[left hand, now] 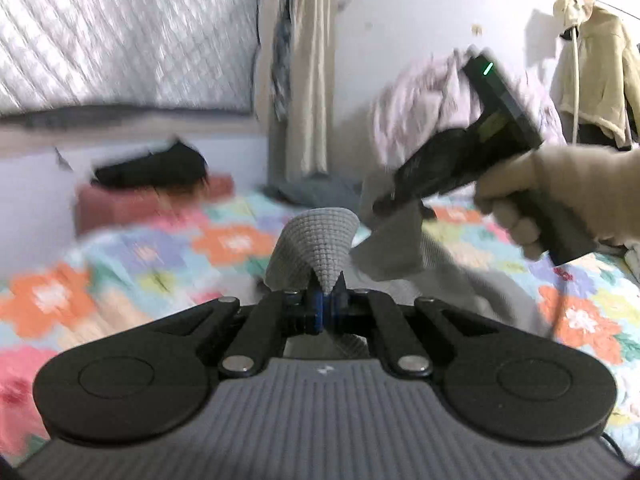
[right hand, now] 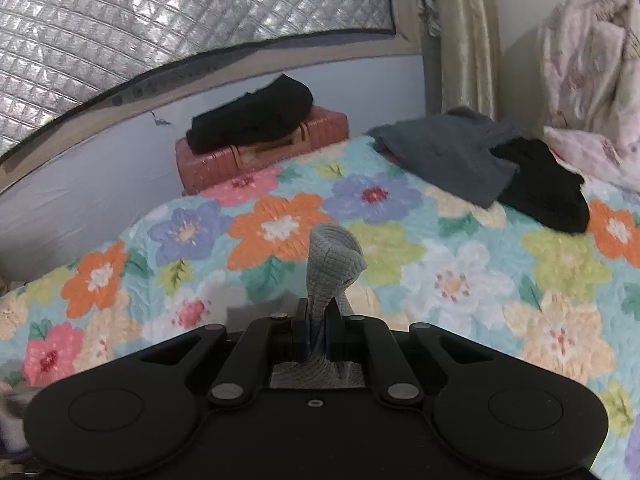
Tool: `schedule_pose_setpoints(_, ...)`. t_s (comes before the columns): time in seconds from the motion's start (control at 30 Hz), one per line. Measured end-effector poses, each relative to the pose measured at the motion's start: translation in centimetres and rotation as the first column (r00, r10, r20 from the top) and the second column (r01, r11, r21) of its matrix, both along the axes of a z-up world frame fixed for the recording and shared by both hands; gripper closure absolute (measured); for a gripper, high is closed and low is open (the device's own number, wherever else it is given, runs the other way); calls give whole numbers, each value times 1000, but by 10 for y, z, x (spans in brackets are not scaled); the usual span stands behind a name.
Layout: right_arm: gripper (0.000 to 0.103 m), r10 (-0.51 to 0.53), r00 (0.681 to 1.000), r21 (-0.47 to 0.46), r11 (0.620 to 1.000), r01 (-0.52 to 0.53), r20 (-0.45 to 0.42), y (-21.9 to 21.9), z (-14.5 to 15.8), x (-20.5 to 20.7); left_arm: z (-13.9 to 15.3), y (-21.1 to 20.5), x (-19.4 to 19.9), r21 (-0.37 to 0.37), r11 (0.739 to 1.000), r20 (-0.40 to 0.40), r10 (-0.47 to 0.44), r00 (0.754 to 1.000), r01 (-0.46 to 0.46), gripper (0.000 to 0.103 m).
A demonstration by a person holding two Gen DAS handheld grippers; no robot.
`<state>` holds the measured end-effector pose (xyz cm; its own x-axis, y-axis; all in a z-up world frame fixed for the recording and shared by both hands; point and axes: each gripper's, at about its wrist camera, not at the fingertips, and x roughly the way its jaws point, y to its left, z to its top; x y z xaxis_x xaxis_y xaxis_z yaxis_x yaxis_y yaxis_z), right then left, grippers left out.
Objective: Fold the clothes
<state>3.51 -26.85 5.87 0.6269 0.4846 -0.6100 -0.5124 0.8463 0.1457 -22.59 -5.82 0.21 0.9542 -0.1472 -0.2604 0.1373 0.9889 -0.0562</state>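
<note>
Fabric of the grey knit garment [left hand: 316,248] pinched in my left gripper [left hand: 326,300] and my right gripper [right hand: 318,328], both clamped narrow, above the floral quilt [right hand: 460,280]

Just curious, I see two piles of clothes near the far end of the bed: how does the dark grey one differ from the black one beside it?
The dark grey garment is bigger and spread flatter; the black garment is smaller and bunched. The grey lies nearer the curtain, the black nearer the pink bedding. Both lie unfolded on the floral quilt, touching.
</note>
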Motion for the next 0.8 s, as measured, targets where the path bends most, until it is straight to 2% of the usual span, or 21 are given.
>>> schedule_pose_setpoints(0.07, 93, 37, 999, -17, 999, -38, -33, 16, 0, 15, -1, 9, -10, 6, 1000, -33, 29, 999, -29, 100)
schedule_pose_setpoints(0.13, 92, 56, 995, -51, 997, -60, -83, 36, -8, 31, -17, 19, -11, 20, 998, -119, 68, 991, -66, 100)
schedule_pose_setpoints(0.17, 91, 70, 990, -75, 994, -80, -127, 49, -18, 41, -23, 26, -10, -2, 996, -160, 90, 983, -92, 100)
schedule_pose_setpoints(0.23, 88, 102, 973, -85, 989, -122, -207, 68, -39, 52, -27, 41, -13, -94, 988, -194, 103, 975, -123, 100)
schedule_pose_setpoints(0.3, 79, 81, 979, -35, 995, -89, -189, 50, -36, 30, -26, 45, -14, -101, 985, -204, 116, 972, -139, 100)
schedule_pose_setpoints(0.33, 67, 70, 981, -11, 997, -73, -180, 40, -34, 19, -27, 45, -13, -94, 985, -211, 120, 970, -142, 100)
schedule_pose_setpoints(0.37, 61, 59, 983, 14, 998, -57, -172, 31, -32, 8, -30, 45, -11, -88, 986, -220, 122, 968, -144, 100)
schedule_pose_setpoints(0.43, 61, 36, 987, 65, 998, -26, -156, 12, -28, -14, -34, 47, -7, -99, 984, -255, 122, 959, -151, 100)
schedule_pose_setpoints(0.5, 61, 12, 990, 115, 993, 4, -142, -6, -25, -36, -38, 57, 0, -164, 971, -314, 116, 942, -174, 99)
schedule_pose_setpoints(0.57, 51, -12, 992, 166, 986, 34, -128, -25, -21, -58, -45, 76, 5, -266, 938, -405, 100, 909, -222, 96)
schedule_pose_setpoints(0.67, 47, -50, 993, 242, 967, 76, -111, -53, -16, -91, -52, 95, 9, -361, 896, -472, 65, 879, -260, 95)
schedule_pose_setpoints(0.77, 46, -88, 991, 306, 945, 113, -96, -80, -12, -123, -50, 97, 8, -375, 890, -464, 62, 884, -259, 95)
schedule_pose_setpoints(0.8, 46, -88, 992, 265, 958, 111, -94, -84, -18, -130, -49, 95, 8, -367, 896, -460, 61, 886, -252, 95)
